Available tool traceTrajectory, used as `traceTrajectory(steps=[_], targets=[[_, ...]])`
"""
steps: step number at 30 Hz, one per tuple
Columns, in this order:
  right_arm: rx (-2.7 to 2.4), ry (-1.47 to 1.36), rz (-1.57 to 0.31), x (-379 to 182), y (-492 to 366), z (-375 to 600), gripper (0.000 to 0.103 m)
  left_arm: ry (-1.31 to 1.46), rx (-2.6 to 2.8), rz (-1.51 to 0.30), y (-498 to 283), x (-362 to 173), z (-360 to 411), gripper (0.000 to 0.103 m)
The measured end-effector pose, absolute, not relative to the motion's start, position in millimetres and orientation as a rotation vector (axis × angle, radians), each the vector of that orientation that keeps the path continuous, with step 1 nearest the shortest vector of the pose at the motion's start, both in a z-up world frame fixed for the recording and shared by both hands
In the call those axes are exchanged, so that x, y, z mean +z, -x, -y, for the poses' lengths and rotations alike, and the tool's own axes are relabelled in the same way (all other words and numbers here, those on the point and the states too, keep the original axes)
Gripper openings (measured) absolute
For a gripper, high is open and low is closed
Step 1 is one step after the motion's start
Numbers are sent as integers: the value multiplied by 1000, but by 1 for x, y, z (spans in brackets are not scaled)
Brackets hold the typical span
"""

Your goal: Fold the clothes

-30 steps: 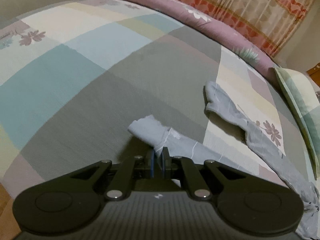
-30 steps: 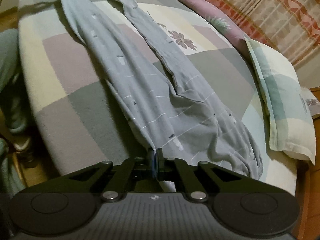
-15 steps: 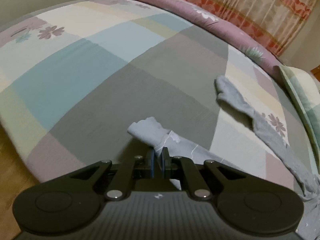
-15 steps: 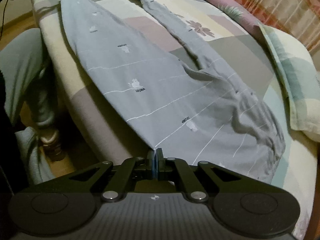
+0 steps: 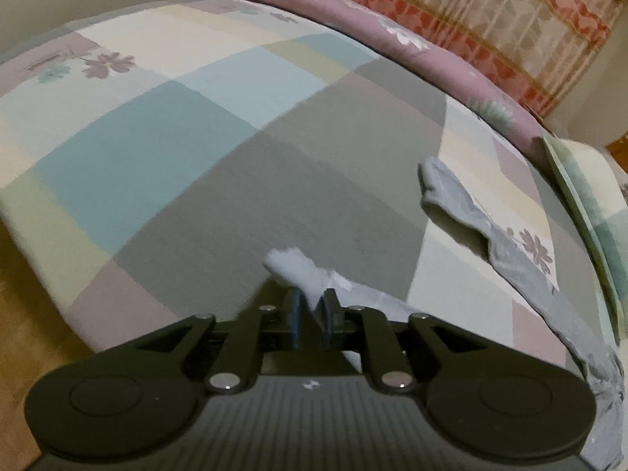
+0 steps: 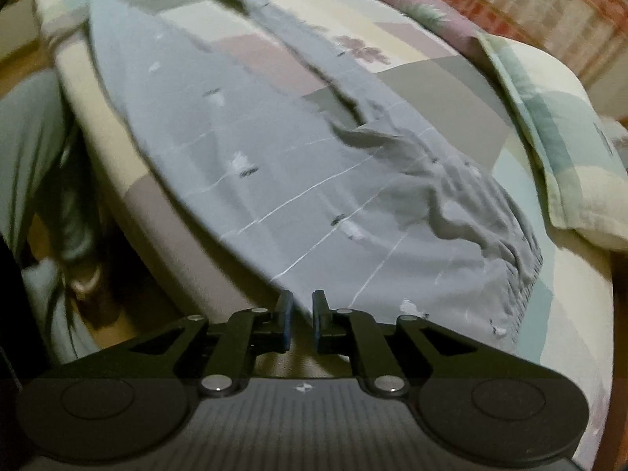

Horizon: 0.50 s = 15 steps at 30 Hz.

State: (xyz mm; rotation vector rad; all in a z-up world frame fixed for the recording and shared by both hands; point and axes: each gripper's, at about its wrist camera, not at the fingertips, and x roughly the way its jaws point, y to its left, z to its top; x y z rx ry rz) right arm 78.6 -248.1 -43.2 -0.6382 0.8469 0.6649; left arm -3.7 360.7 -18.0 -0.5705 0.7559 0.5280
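Both hand-held grippers have just parted their jaws after being clamped half a second ago. At 6 o'clock in its own view, the right hand-held gripper [image 6: 299,306] shows a clear gap, the waistband edge of the grey trousers [image 6: 282,149] lying loose between the fingers. The left hand-held gripper [image 5: 312,306] stands slightly open too, a cuff [image 5: 292,267] resting between its pads. Farther off, toward 2 o'clock, the other trouser leg [image 5: 459,200] lies on the bed [image 5: 157,149]. Laying-out looks finished; folding comes next.
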Motion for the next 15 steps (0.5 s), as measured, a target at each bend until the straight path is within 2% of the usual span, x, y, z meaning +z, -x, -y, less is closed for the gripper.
traceTrajectory(steps=[5,7,9,11,15], targets=[[552,430,-867,-32,-97,279,20,525,555,-742,10,-6,-367,19],[480,332,-887,-31,-107,294,22,516,528,-746,4,-7,-363,24],[393,227,-905,-32,-116,311,28,498,474,-761,-9,-11,-352,33],[290,93,-926,-35,-122,334,35,448,399,-786,-26,-18,-334,36],[155,-176,-934,-41,-118,381,43,319,263,-839,-57,-35,-290,47]])
